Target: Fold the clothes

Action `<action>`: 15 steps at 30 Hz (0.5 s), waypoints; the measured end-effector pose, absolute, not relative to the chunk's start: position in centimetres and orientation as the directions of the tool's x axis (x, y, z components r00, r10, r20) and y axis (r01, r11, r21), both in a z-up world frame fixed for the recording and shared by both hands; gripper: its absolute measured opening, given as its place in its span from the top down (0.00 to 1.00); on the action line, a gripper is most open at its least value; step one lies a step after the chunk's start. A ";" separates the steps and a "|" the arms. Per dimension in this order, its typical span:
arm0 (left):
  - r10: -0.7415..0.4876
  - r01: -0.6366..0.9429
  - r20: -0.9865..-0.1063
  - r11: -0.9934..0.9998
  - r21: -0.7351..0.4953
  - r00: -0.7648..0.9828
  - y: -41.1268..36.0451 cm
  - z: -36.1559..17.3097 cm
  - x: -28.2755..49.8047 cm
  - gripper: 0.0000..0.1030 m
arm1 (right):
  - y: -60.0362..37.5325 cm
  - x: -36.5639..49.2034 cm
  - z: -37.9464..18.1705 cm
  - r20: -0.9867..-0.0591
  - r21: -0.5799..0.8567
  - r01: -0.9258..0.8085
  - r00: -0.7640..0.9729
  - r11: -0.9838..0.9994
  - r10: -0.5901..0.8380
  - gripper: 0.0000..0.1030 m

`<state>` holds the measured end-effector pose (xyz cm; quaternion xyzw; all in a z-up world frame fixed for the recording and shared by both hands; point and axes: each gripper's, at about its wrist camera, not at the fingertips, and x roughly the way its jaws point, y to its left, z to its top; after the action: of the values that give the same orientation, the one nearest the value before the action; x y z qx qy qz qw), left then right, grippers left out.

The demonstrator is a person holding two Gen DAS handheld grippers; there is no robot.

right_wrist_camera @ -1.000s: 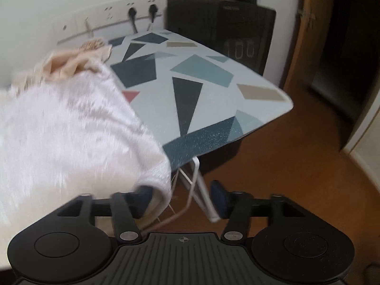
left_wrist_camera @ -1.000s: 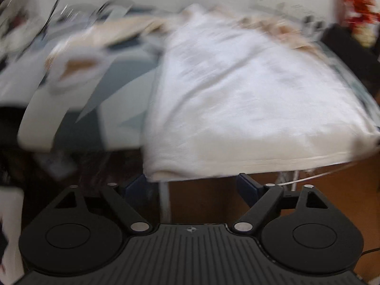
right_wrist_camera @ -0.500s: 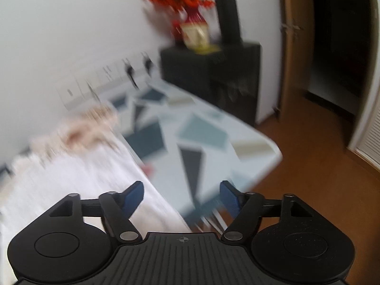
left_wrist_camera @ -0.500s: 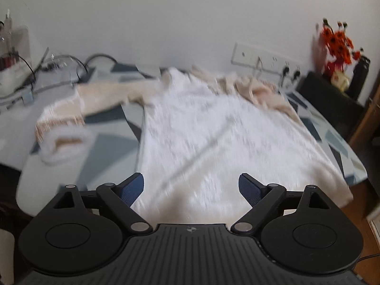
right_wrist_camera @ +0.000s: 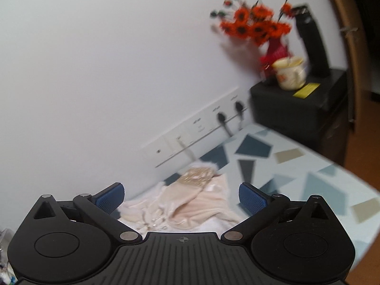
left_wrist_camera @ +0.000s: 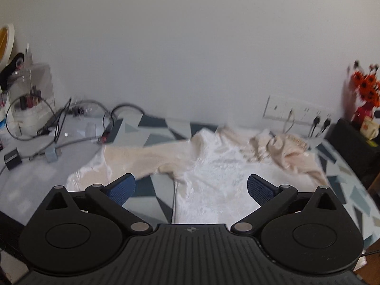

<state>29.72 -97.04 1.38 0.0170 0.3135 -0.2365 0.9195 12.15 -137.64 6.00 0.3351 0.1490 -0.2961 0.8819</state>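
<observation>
A white fuzzy garment (left_wrist_camera: pixel 213 175) with cream sleeves lies spread on the patterned ironing board (left_wrist_camera: pixel 154 128). One cream sleeve (left_wrist_camera: pixel 133 161) stretches left; the other is bunched at the far right (left_wrist_camera: pixel 282 152). My left gripper (left_wrist_camera: pixel 190 188) is open and empty, raised above the garment's near part. My right gripper (right_wrist_camera: pixel 181 197) is open and empty, above the bunched cream sleeve (right_wrist_camera: pixel 197 201) near the wall.
Cables (left_wrist_camera: pixel 71 128) and a clear box (left_wrist_camera: pixel 30 95) sit at the board's left end. A wall socket strip (right_wrist_camera: pixel 201 128) runs behind. A black cabinet (right_wrist_camera: pixel 299 109) at right carries orange flowers (right_wrist_camera: pixel 256 26), a mug (right_wrist_camera: pixel 289 72) and a dark bottle (right_wrist_camera: pixel 311 40).
Both grippers have risen from the garment's lower hem at the board's edge and tilted up toward the wall. Both stay open and empty.
</observation>
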 end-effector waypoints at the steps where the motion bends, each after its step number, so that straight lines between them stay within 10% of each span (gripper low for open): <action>1: -0.413 0.442 -0.607 0.890 -0.112 0.679 -97.9 0.1 30.0 0.00 | -138.2 12.9 4.5 -0.471 0.516 0.615 0.785 0.596 -0.402 0.01; 7: -0.339 0.432 -0.711 0.900 -0.055 0.616 -104.5 -6.0 33.5 0.00 | -143.9 18.2 -3.4 -0.518 0.569 0.565 0.810 0.597 -0.273 0.20; 15: -0.216 0.391 -0.783 0.920 0.038 0.584 -113.3 -9.8 40.6 0.00 | -155.0 28.8 -9.8 -0.587 0.603 0.585 0.786 0.542 -0.194 0.21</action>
<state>40.58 -113.33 -9.82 0.1034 0.4227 -0.1715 0.8839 28.79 -155.01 -9.84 0.4196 0.2327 -0.2300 0.8467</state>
